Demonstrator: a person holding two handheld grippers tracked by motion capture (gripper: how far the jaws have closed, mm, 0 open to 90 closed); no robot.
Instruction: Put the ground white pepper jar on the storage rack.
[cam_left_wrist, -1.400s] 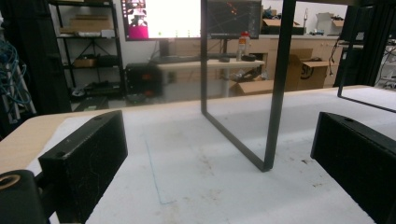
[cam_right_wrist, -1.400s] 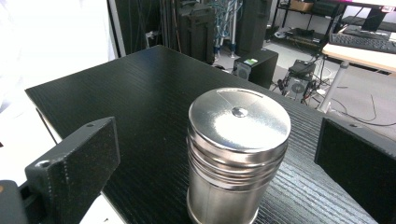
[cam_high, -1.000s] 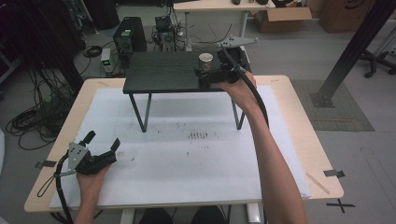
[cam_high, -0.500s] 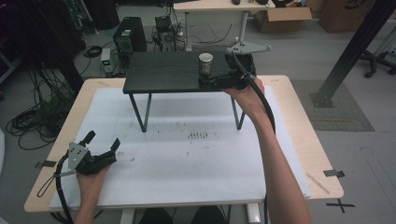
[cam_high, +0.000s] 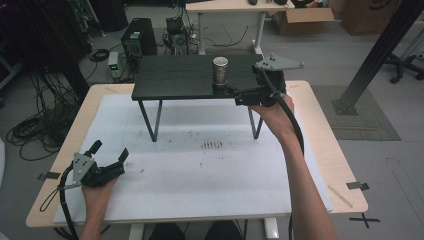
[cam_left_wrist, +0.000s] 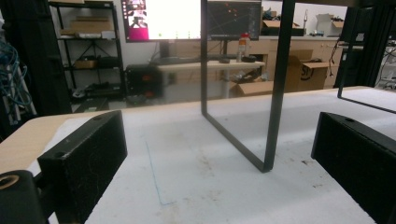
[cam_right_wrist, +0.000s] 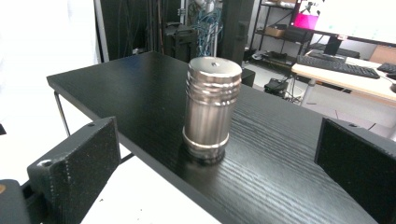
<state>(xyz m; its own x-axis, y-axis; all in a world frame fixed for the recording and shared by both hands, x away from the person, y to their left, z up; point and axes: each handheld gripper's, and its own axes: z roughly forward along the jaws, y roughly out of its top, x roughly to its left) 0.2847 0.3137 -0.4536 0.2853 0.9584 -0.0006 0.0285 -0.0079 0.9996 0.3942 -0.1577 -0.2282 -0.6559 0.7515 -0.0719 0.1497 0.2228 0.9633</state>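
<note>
A shiny metal cylinder (cam_high: 220, 71) (cam_right_wrist: 212, 109) stands upright on the low black table (cam_high: 180, 77) (cam_right_wrist: 140, 88), near its front right edge. My right gripper (cam_high: 239, 86) (cam_right_wrist: 212, 140) is held level with the tabletop just right of the cylinder. It is open wide, and the cylinder stands a little ahead of its jaws without touching them. My left gripper (cam_high: 110, 151) (cam_left_wrist: 219, 140) rests low on the white mat (cam_high: 210, 170) at the front left, open with nothing between its jaws.
The black table's thin metal legs (cam_high: 150, 117) (cam_left_wrist: 275, 88) stand on the white mat, one close ahead of the left gripper. The wooden table edge (cam_high: 340, 165) frames the mat. Cables, computers and boxes lie on the floor beyond.
My right gripper has drawn back to the right, away from the cylinder, which stays standing on the black table. The left gripper has not moved.
</note>
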